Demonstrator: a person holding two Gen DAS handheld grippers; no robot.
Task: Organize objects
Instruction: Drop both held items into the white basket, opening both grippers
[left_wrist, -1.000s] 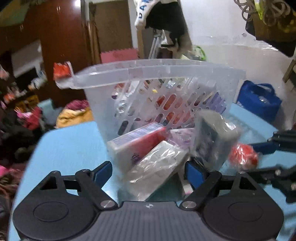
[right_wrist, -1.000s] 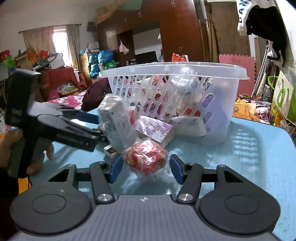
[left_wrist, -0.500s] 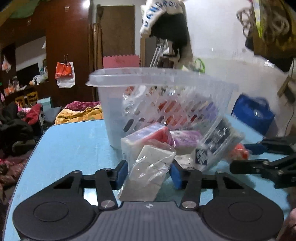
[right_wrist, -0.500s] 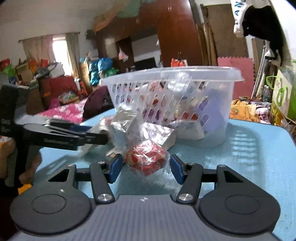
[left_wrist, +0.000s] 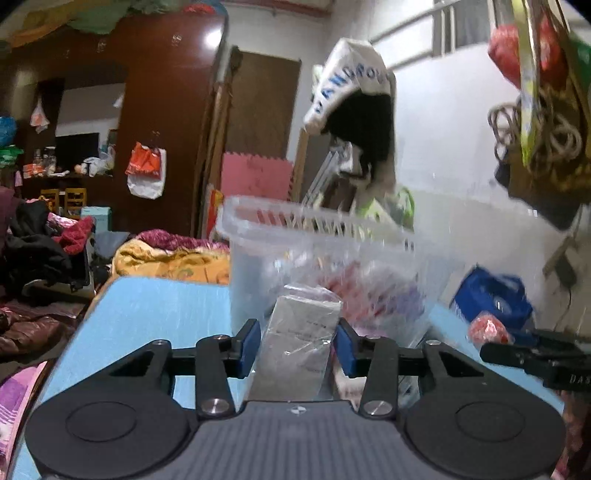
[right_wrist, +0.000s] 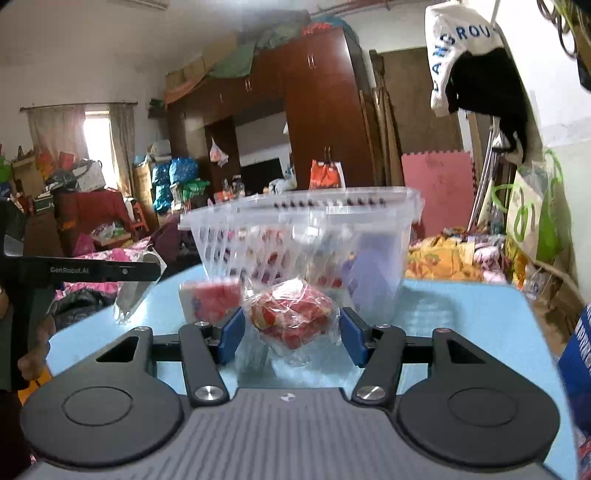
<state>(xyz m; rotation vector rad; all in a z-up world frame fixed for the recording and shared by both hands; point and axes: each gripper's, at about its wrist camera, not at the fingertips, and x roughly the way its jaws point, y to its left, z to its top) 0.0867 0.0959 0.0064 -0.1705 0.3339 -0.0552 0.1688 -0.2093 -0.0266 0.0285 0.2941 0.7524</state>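
Note:
My left gripper (left_wrist: 297, 345) is shut on a grey box wrapped in clear plastic (left_wrist: 297, 343) and holds it up in front of the clear perforated basket (left_wrist: 314, 236). My right gripper (right_wrist: 291, 334) is shut on a red packet in clear wrap (right_wrist: 293, 314), held above the blue table (right_wrist: 461, 325) before the same basket (right_wrist: 303, 210), which holds several packets. The left gripper with its grey box (right_wrist: 135, 291) shows at the left of the right wrist view. The red packet (left_wrist: 487, 328) shows at the right of the left wrist view.
A red and white pack (right_wrist: 210, 301) stands on the table by the basket. A blue bag (left_wrist: 491, 295) sits behind the table at the right. A blue carton (right_wrist: 576, 354) is at the table's right edge. Clothes and clutter fill the room to the left.
My left gripper closed on the grey box and lifted it off the table. My right gripper rose with the red packet. Both views tilted upward.

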